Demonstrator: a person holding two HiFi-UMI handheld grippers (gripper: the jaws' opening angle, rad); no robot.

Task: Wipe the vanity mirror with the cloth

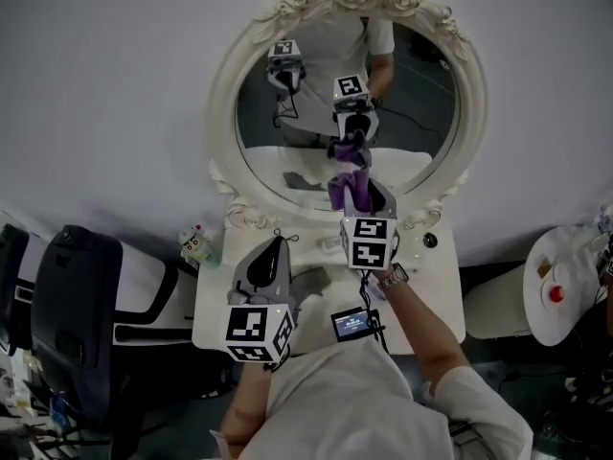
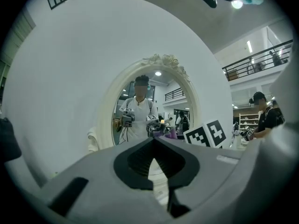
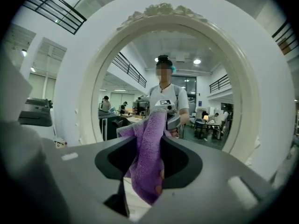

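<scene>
Person's view down onto a white table (image 1: 436,290) pushed against a wall. Nearest, the left hand-held gripper (image 1: 277,242) hangs low over the table, its jaws pressed together with nothing between them; its own view shows the tips meeting (image 2: 154,141). It steadies nothing.

Ahead of it and to its right, the right hand-held gripper (image 1: 356,197) is raised on an outstretched arm. Its jaws are clamped on a purple cloth (image 1: 351,182), which hangs down through them in a loose fold (image 3: 148,162).

Just beyond that gripper's tips stands the oval vanity mirror (image 1: 421,108) in a carved cream frame. The cloth appears to meet the lower part of the glass, since it nearly joins its own reflection there.

Likely risks:
- The pinch looks narrow, so drag across the glass could pull the cloth free.
- If the cloth bunches to one side, a hard jaw tip could scrape the glass.
- With the left gripper idle, a firm push might rock the mirror on the table.
- A small dark object (image 1: 430,241) to the right of the cloth, by the mirror's foot, could be knocked on a low sweep.
</scene>
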